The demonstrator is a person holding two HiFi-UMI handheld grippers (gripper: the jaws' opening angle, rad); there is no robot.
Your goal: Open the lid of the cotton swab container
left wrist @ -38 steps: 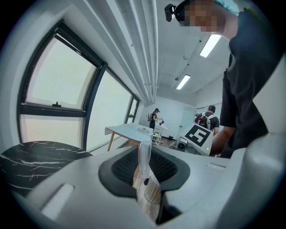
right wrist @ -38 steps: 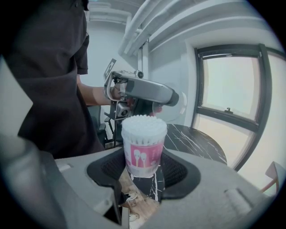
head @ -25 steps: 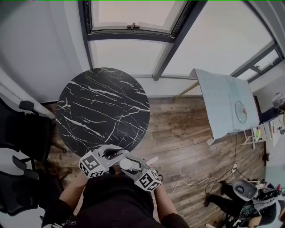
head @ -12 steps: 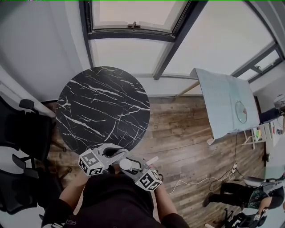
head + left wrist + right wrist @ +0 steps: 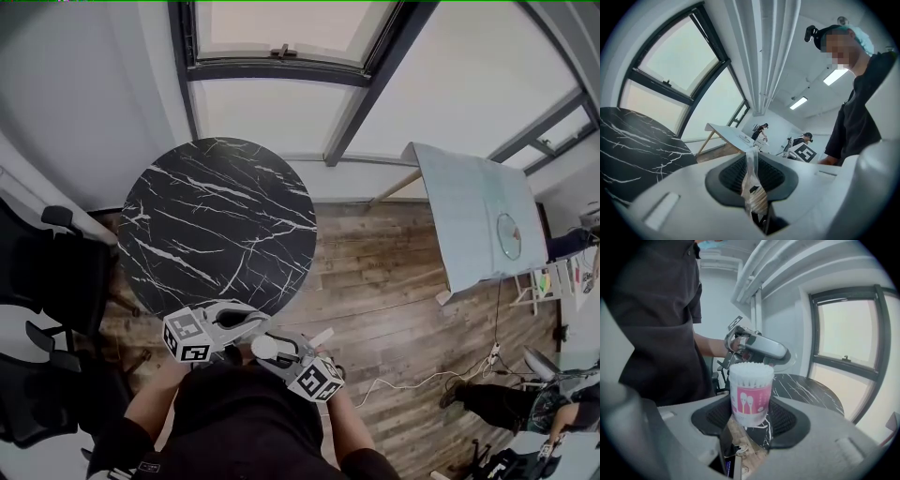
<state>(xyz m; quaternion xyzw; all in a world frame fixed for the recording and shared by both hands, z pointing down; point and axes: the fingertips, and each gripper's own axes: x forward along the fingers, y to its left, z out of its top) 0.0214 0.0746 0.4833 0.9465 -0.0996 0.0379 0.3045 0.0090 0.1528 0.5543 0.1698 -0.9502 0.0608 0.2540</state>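
Note:
My right gripper (image 5: 751,420) is shut on the cotton swab container (image 5: 751,392), a clear tub with a pink label. Its top stands uncovered and the white swab heads show. In the head view the container (image 5: 265,347) is a white spot in the right gripper (image 5: 272,352), close to my body. My left gripper (image 5: 753,185) is shut on a thin clear plastic piece (image 5: 752,171) seen edge-on, which looks like the lid. The left gripper (image 5: 255,324) is just above and left of the container, and it shows behind the tub in the right gripper view (image 5: 757,348).
A round black marble table (image 5: 220,225) stands just ahead of the grippers, under a window. Black chairs (image 5: 47,272) are at the left. A tilted white board (image 5: 478,216) and cables (image 5: 412,380) on the wood floor are to the right, with another person (image 5: 525,403) at the lower right.
The left gripper has drifted slightly to the left; the right gripper and the container have stayed nearly still. The person at the lower right has moved about.

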